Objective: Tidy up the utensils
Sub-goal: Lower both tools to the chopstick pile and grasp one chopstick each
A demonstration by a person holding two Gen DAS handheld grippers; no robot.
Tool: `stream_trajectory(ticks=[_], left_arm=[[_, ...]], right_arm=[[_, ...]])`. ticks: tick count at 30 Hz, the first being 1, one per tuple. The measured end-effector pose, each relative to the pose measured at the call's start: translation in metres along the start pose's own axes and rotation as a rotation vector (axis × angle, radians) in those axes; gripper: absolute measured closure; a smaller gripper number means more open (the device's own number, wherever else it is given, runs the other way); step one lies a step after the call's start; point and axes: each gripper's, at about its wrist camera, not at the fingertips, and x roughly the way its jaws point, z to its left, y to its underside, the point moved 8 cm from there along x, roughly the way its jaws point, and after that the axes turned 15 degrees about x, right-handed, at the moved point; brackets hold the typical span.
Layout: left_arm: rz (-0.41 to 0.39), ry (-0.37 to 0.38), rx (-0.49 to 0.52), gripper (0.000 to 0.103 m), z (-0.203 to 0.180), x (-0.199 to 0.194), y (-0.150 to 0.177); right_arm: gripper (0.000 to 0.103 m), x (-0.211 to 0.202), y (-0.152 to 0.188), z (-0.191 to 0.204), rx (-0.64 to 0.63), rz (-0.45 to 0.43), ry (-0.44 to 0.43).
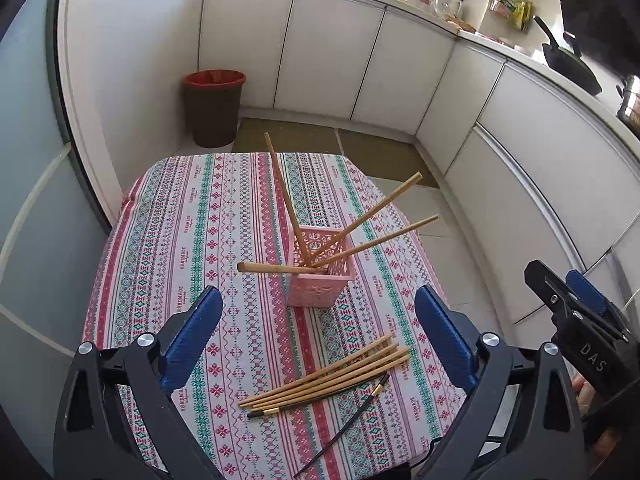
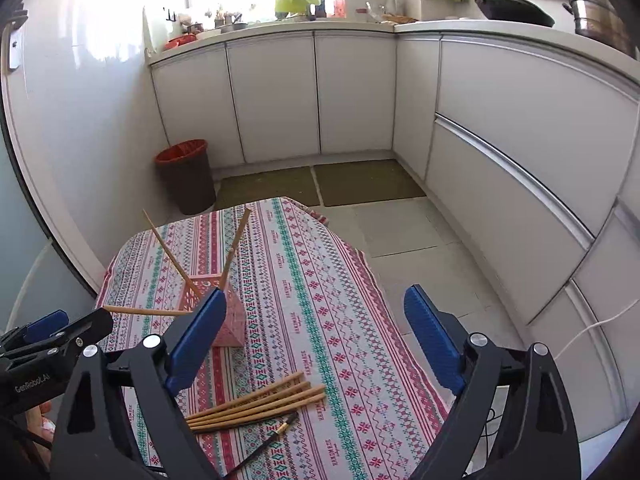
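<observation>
**A:** Right, both grippers hang over the worktop (image 1: 168,216) with its patterned cloth. The left gripper (image 1: 319,322) has its blue fingers (image 1: 196,336) spread wide, nothing between them but cloth.

**B:** Same for the right gripper (image 2: 316,332). Its fingers (image 2: 434,344) stand wide apart too, and they grip nothing.

**A:** Where are the utensils, then?

**B:** Two lots. A pink basket (image 1: 320,276) stands on the cloth, out beyond the left gripper's fingertips. Four wooden chopsticks (image 1: 284,204) are in it, all leaning outward in different directions. One lies so low it is almost flat, its end poking out over the rim to the left.

**A:** And the loose ones?

**B:** A bundle of wooden chopsticks (image 1: 328,376) lies flat on the cloth near the front edge, side by side and nearly parallel. I make it four or five; they overlap, so I cannot tell for sure. Just beside them lies a thin black chopstick (image 1: 344,424) with a gold band, angled off toward the worktop's edge.

**A:** From the right wrist view the bundle sits between the two fingers, lower down, and the basket is partly hidden behind the left-hand finger.

**B:** Yes. Neither gripper touches any chopstick. On the floor by the white cabinets stands a dark bin (image 1: 214,108) with a red liner.
</observation>
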Motion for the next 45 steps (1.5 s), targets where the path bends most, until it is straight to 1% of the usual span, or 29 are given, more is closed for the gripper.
stream_trajectory(ticks=[3, 5, 8, 11, 14, 15, 17, 18, 20, 22, 23, 25, 26, 27, 29, 30, 31, 34, 37, 38, 40, 42, 43, 44, 45], left_arm=[[0.063, -0.031, 0.063, 0.007, -0.009, 0.011, 0.016], [0.108, -0.021, 0.093, 0.007, -0.017, 0.021, 0.028], [0.193, 0.001, 0.137, 0.007, -0.027, 0.043, 0.048], [0.253, 0.014, 0.169, 0.007, -0.036, 0.062, 0.061], [0.316, 0.027, 0.191, 0.007, -0.045, 0.082, 0.072], [0.339, 0.037, 0.2, 0.007, -0.048, 0.09, 0.076], [0.388, 0.05, 0.21, 0.007, -0.056, 0.109, 0.085], [0.407, 0.052, 0.217, 0.007, -0.06, 0.117, 0.088], [0.407, 0.057, 0.241, 0.007, -0.071, 0.131, 0.09], [0.388, 0.026, 0.282, 0.009, -0.079, 0.143, 0.087], [0.379, 0.008, 0.3, 0.011, -0.083, 0.149, 0.084], [0.341, 0.005, 0.314, 0.015, -0.092, 0.158, 0.076], [0.339, -0.004, 0.316, 0.018, -0.095, 0.163, 0.073], [0.346, -0.005, 0.316, 0.02, -0.097, 0.168, 0.072], [0.367, 0.009, 0.319, 0.027, -0.103, 0.179, 0.072], [0.381, 0.002, 0.326, 0.029, -0.104, 0.186, 0.074], [0.395, -0.004, 0.331, 0.033, -0.104, 0.192, 0.075], [0.441, 0.011, 0.333, 0.046, -0.105, 0.208, 0.083], [0.467, 0.043, 0.338, 0.05, -0.107, 0.215, 0.089], [0.477, 0.037, 0.353, 0.054, -0.107, 0.217, 0.091], [0.481, 0.038, 0.377, 0.056, -0.107, 0.218, 0.094], [0.478, 0.046, 0.395, 0.061, -0.11, 0.219, 0.094], [0.474, 0.053, 0.403, 0.07, -0.11, 0.218, 0.094], [0.466, 0.049, 0.421, 0.082, -0.109, 0.218, 0.093], [0.457, 0.055, 0.436, 0.083, -0.109, 0.217, 0.094]], right_arm=[[0.013, -0.001, 0.014, -0.017, 0.004, 0.036, 0.02], [0.012, -0.002, 0.028, -0.034, 0.009, 0.059, 0.042], [0.011, 0.001, 0.052, -0.071, 0.028, 0.084, 0.107], [0.011, 0.009, 0.075, -0.106, 0.023, 0.113, 0.188], [0.011, 0.017, 0.095, -0.136, 0.029, 0.153, 0.239], [0.011, 0.017, 0.095, -0.141, 0.045, 0.162, 0.233], [0.011, 0.013, 0.091, -0.14, 0.082, 0.141, 0.164], [0.011, 0.013, 0.091, -0.139, 0.09, 0.138, 0.148], [0.011, 0.017, 0.095, -0.14, 0.081, 0.154, 0.15], [0.011, 0.018, 0.098, -0.137, 0.067, 0.159, 0.136], [0.011, 0.018, 0.099, -0.136, 0.061, 0.157, 0.131], [0.011, 0.02, 0.101, -0.135, 0.041, 0.156, 0.137], [0.011, 0.022, 0.103, -0.135, 0.032, 0.156, 0.141], [0.011, 0.022, 0.104, -0.135, 0.027, 0.157, 0.142], [0.011, 0.025, 0.106, -0.138, 0.025, 0.166, 0.146], [0.011, 0.026, 0.107, -0.139, 0.024, 0.171, 0.148], [0.011, 0.028, 0.107, -0.14, 0.026, 0.176, 0.151], [0.011, 0.032, 0.109, -0.146, 0.045, 0.192, 0.159], [0.011, 0.036, 0.11, -0.152, 0.071, 0.214, 0.165], [0.011, 0.037, 0.11, -0.154, 0.08, 0.218, 0.166], [0.011, 0.039, 0.109, -0.156, 0.093, 0.223, 0.169], [0.011, 0.041, 0.109, -0.158, 0.104, 0.228, 0.172], [0.011, 0.041, 0.11, -0.159, 0.108, 0.23, 0.173], [0.011, 0.042, 0.11, -0.16, 0.114, 0.234, 0.173], [0.011, 0.043, 0.111, -0.161, 0.12, 0.239, 0.171]])
